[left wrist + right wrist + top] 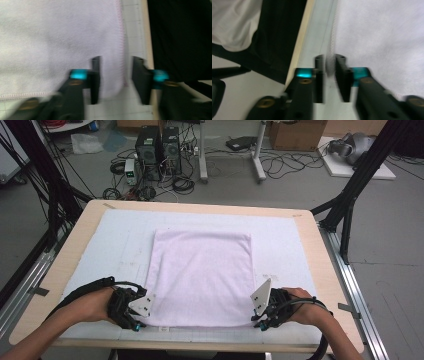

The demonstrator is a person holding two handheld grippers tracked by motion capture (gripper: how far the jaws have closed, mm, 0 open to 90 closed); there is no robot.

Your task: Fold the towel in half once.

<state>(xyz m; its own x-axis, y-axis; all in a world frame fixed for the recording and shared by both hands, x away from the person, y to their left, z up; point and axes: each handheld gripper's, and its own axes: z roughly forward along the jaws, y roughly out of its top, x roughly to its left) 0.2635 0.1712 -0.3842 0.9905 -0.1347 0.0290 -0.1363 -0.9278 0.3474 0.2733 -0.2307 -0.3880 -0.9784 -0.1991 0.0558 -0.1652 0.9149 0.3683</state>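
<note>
A pale pink towel (200, 275) lies flat on the white mat (110, 245), folded into a rectangle. My left gripper (141, 319) sits at the towel's near left corner. In the left gripper view its jaws (115, 80) stand apart, with the hemmed corner of the towel (50, 42) between them and no pad pressing on it. My right gripper (260, 317) is at the near right corner. In the right gripper view its jaws (330, 75) stand a little apart around the towel's edge (382, 37), which is blurred in the gap.
The mat covers most of a wooden table (320, 270), whose near edge is just behind both hands. Black frame posts (350, 195) stand at the table's sides. Computer towers (157, 150), cables and a cardboard box (297, 135) are on the floor beyond.
</note>
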